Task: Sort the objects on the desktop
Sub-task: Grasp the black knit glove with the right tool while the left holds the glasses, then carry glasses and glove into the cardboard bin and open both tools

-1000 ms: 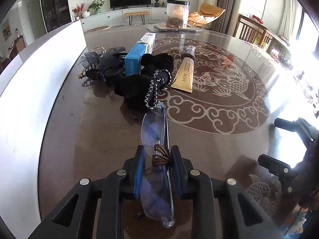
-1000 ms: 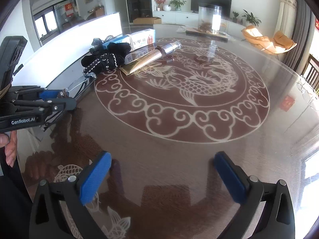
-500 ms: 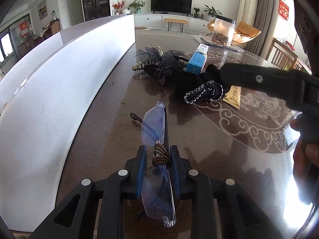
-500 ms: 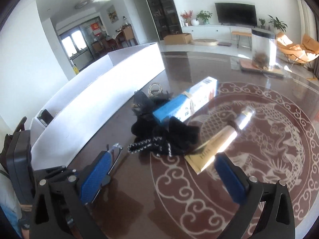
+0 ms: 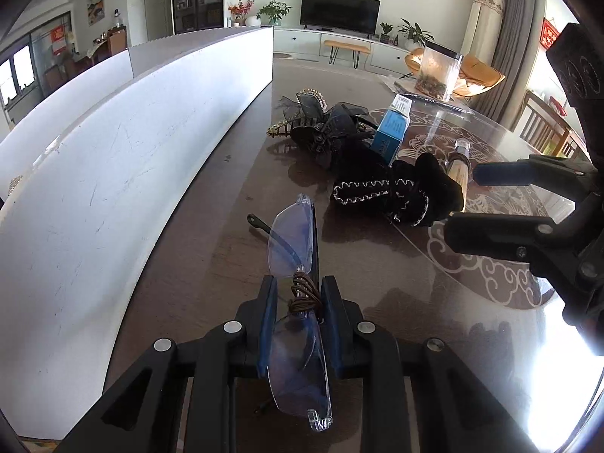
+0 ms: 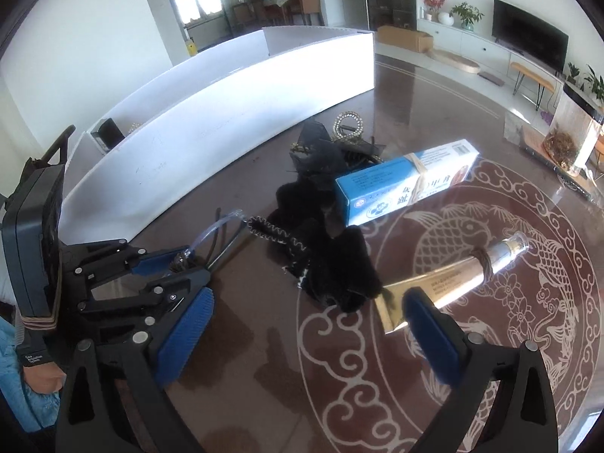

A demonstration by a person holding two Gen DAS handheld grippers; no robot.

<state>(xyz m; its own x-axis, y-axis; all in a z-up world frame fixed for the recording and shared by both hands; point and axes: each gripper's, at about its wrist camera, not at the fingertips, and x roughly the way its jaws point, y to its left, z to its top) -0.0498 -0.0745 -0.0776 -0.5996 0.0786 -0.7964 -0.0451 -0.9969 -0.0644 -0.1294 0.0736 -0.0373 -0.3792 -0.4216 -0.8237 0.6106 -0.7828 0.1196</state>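
Left claw (image 5: 298,324) clamped on clear rimless glasses with blue-tinted lenses (image 5: 292,241) at the bridge, above the dark glossy surface (image 5: 211,249); lower lens partly hidden by the pads. Right claw (image 6: 302,324) wide, holding nothing, over black trimmed fabric piece (image 6: 332,264). Gold tube (image 6: 453,275) partly hidden behind its right finger. White tray's (image 6: 226,113) contents mostly hidden.

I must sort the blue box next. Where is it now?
In the right wrist view the blue box lies on the table centre-right, resting against the black hair accessories, beyond the gold tube.
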